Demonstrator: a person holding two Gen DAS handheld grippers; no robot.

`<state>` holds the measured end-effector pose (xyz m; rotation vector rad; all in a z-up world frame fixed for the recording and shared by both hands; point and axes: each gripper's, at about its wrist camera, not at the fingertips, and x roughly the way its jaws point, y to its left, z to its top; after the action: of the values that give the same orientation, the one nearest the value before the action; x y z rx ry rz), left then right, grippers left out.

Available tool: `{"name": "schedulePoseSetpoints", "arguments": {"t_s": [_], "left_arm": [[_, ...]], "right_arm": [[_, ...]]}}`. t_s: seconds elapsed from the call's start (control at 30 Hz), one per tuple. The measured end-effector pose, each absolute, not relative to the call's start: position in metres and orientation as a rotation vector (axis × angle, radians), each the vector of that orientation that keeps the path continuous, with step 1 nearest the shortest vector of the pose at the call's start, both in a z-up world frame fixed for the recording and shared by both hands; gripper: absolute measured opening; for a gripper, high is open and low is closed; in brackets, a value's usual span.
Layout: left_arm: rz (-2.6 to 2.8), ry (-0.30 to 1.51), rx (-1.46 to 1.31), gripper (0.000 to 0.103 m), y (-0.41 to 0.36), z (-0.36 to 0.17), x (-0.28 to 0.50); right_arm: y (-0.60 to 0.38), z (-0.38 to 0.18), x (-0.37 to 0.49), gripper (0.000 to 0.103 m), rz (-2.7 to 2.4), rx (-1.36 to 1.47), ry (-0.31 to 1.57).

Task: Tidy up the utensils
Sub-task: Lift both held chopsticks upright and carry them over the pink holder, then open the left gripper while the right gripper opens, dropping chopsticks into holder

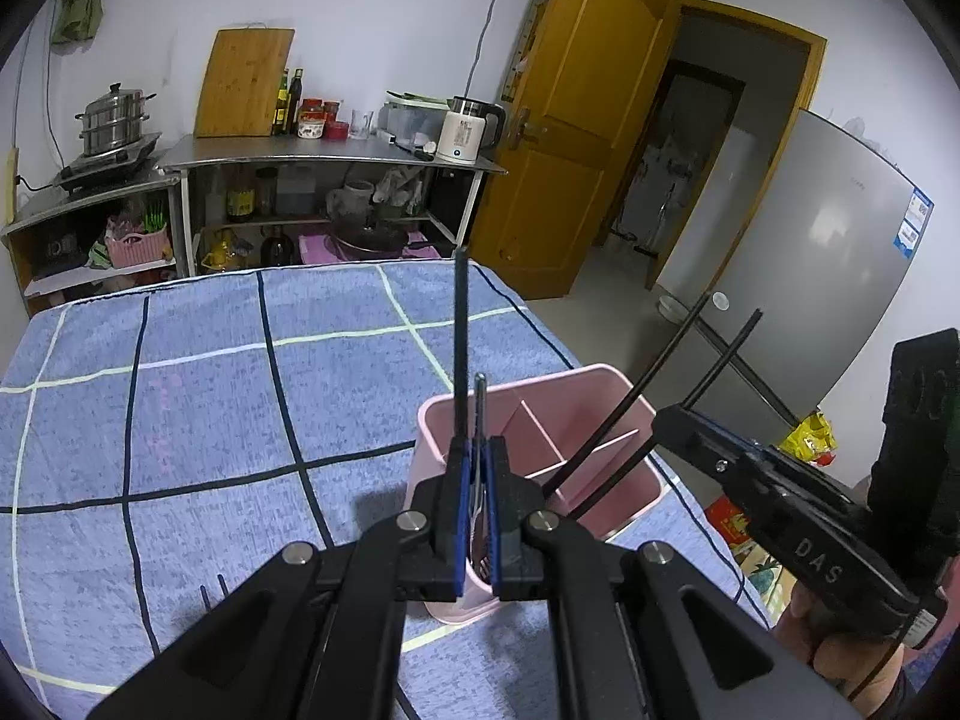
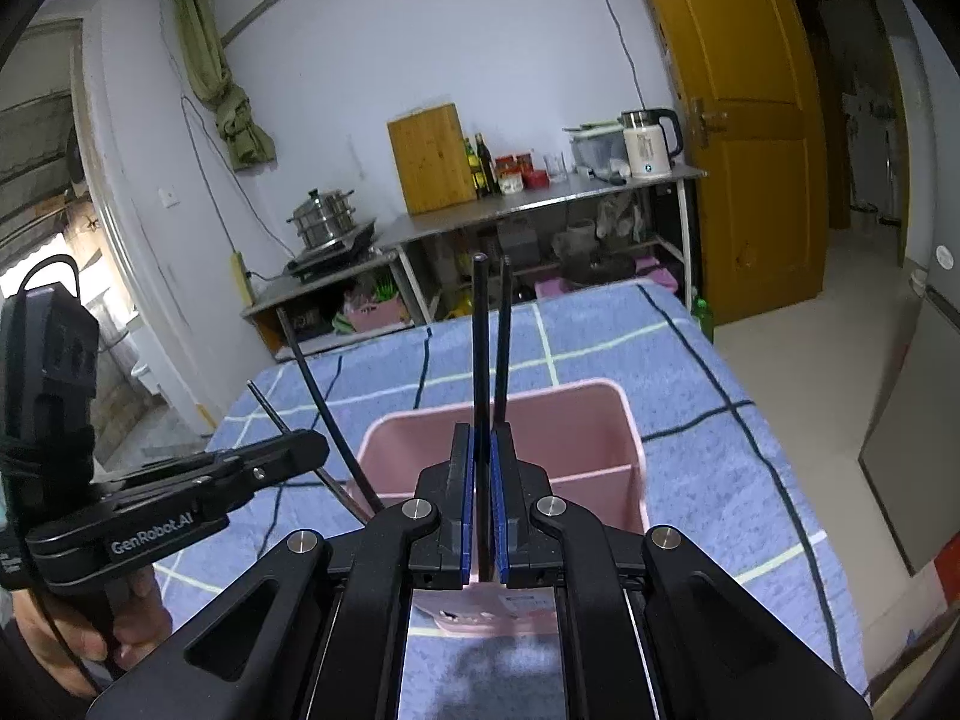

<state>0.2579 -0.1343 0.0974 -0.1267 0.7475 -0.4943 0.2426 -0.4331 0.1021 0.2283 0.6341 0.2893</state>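
Observation:
A pink divided utensil holder (image 1: 624,498) stands on the blue checked cloth (image 1: 210,420) near the table's right edge. My left gripper (image 1: 477,450) is shut on a black chopstick (image 1: 459,330) and a thin metal utensil handle (image 1: 480,402), both standing upright over the holder's near left corner. My right gripper (image 1: 666,420) comes in from the right, shut on two black chopsticks (image 1: 606,432) whose lower ends slant down into the holder. In the right wrist view that gripper (image 2: 483,438) pinches the pair (image 2: 480,348) above the pink holder (image 2: 600,387), with the left gripper (image 2: 312,444) beside it.
Steel shelves (image 1: 336,153) with a kettle (image 1: 462,129), a cutting board, bottles and pots line the back wall. A wooden door (image 1: 576,138) is open at back right and a grey fridge (image 1: 798,276) stands right. A hand (image 2: 120,618) holds the left gripper's handle.

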Motion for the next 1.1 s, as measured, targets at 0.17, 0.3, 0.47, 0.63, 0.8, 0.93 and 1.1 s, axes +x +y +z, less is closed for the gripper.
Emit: {"name": "schedulePoseSetpoints", "arguments": {"t_s": [0.17, 0.3, 0.47, 0.63, 0.8, 0.93, 1.1], "left_arm": [[-0.496, 0.748, -0.123, 0.005, -0.134, 0.093, 0.258], [-0.488, 0.737, -0.120, 0.008, -0.131, 0.094, 0.256], [-0.485, 0.690, -0.134, 0.020, -0.121, 0.105, 0.246], [-0.472, 0.639, -0.152, 0.022, -0.102, 0.118, 0.228], [-0.440, 0.600, -0.148, 0.023, -0.082, 0.122, 0.205], [-0.417, 0.581, -0.147, 0.023, -0.066, 0.119, 0.183], [-0.370, 0.564, -0.151, 0.023, -0.045, 0.112, 0.160]], "right_arm": [[-0.434, 0.097, 0.244, 0.006, 0.284, 0.235, 0.640], [-0.435, 0.097, 0.241, 0.006, 0.271, 0.231, 0.640], [-0.436, 0.106, 0.230, 0.012, 0.260, 0.226, 0.615], [-0.440, 0.113, 0.212, 0.019, 0.245, 0.235, 0.583], [-0.437, 0.119, 0.192, 0.019, 0.248, 0.228, 0.561], [-0.428, 0.123, 0.172, 0.019, 0.270, 0.200, 0.545], [-0.414, 0.123, 0.152, 0.019, 0.310, 0.164, 0.543]]}}
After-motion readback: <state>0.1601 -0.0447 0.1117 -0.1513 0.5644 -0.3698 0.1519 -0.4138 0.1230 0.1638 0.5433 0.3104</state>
